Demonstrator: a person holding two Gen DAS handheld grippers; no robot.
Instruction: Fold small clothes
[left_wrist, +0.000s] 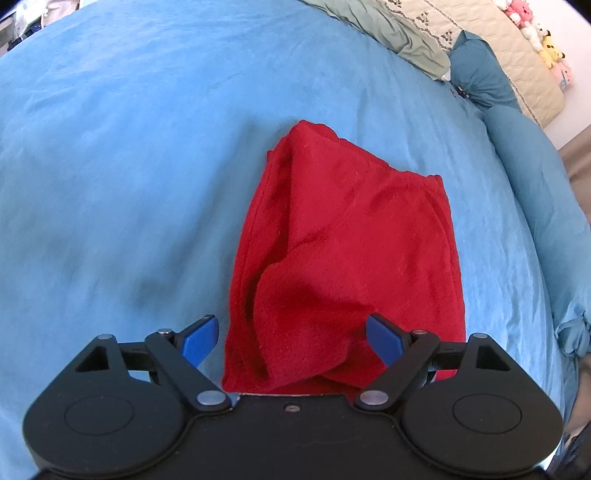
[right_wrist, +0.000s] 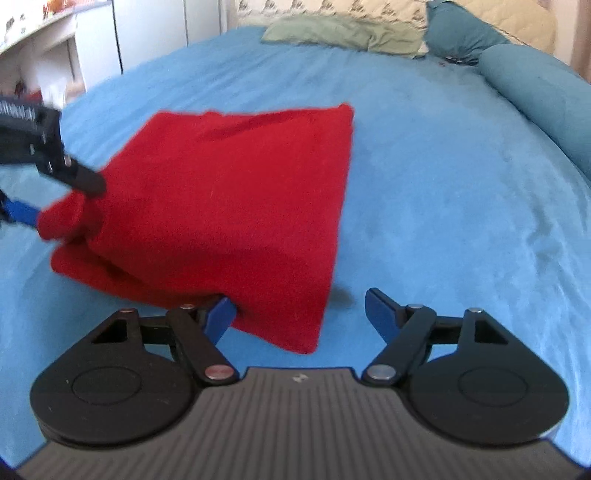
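Observation:
A small red fleece garment (left_wrist: 343, 243) lies folded on the blue bedsheet (left_wrist: 129, 166). My left gripper (left_wrist: 291, 339) is open, its blue fingertips either side of the garment's bunched near end. In the right wrist view the garment (right_wrist: 229, 206) lies left of centre, and my right gripper (right_wrist: 299, 314) is open with its left fingertip (right_wrist: 221, 317) against the near corner. The left gripper (right_wrist: 74, 177) shows at the garment's left edge there.
A green pillow (left_wrist: 399, 33), a beige quilted headboard (left_wrist: 517, 62) with plush toys and teal bolsters (left_wrist: 480, 70) lie at the far end of the bed. White cabinets (right_wrist: 92, 48) stand beyond the bed's left side.

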